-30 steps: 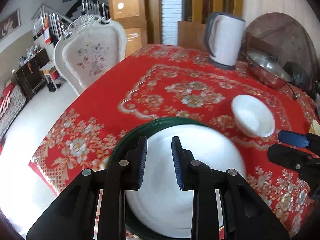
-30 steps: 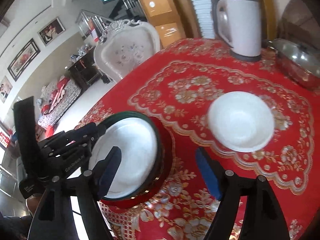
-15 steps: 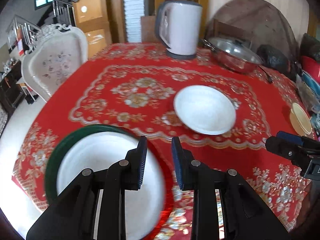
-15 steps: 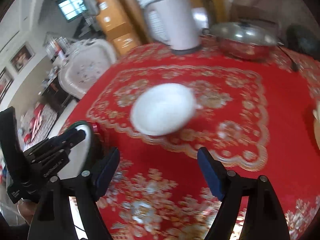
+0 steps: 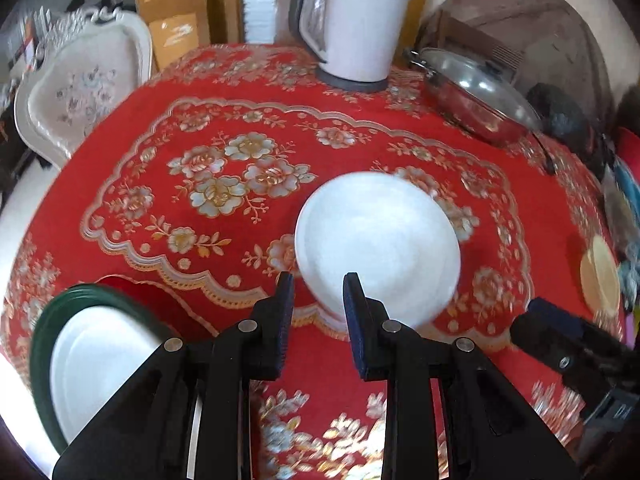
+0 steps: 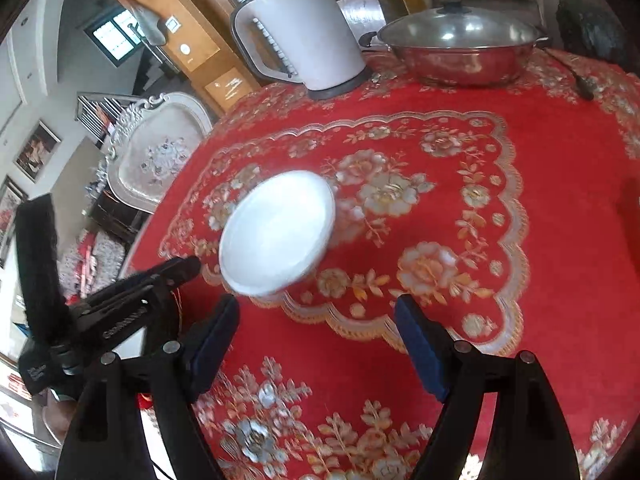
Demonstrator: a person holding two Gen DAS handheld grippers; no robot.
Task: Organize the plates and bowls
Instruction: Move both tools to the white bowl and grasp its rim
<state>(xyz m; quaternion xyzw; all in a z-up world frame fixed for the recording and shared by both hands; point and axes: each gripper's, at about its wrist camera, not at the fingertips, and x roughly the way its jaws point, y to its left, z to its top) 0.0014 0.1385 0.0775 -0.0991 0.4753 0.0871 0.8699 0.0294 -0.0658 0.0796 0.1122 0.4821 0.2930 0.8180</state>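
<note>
A white bowl point(image 5: 376, 240) point(image 6: 276, 236) sits on the red flowered tablecloth point(image 5: 224, 120) near the table's middle. My left gripper point(image 5: 318, 300) hovers just in front of the bowl's near rim, its jaws a narrow gap apart with nothing between them. At the lower left lies a stack: a white plate point(image 5: 100, 356) on a green plate point(image 5: 44, 320). My right gripper point(image 6: 316, 320) stands wide open and empty over the cloth, to the right of the bowl and short of it. The left gripper point(image 6: 140, 292) also shows at the left of the right wrist view.
A white electric kettle point(image 5: 356, 20) point(image 6: 304, 28) and a steel pot with a glass lid point(image 5: 476, 96) point(image 6: 456, 48) stand at the table's far side. A small yellow dish point(image 5: 600, 276) lies at the right edge. An ornate white chair point(image 5: 84, 88) stands beyond the left edge.
Both grippers have swung from over the plate stack to the right, toward the white bowl. The stack now lies at the left gripper's lower left. The right jaws stand slightly wider.
</note>
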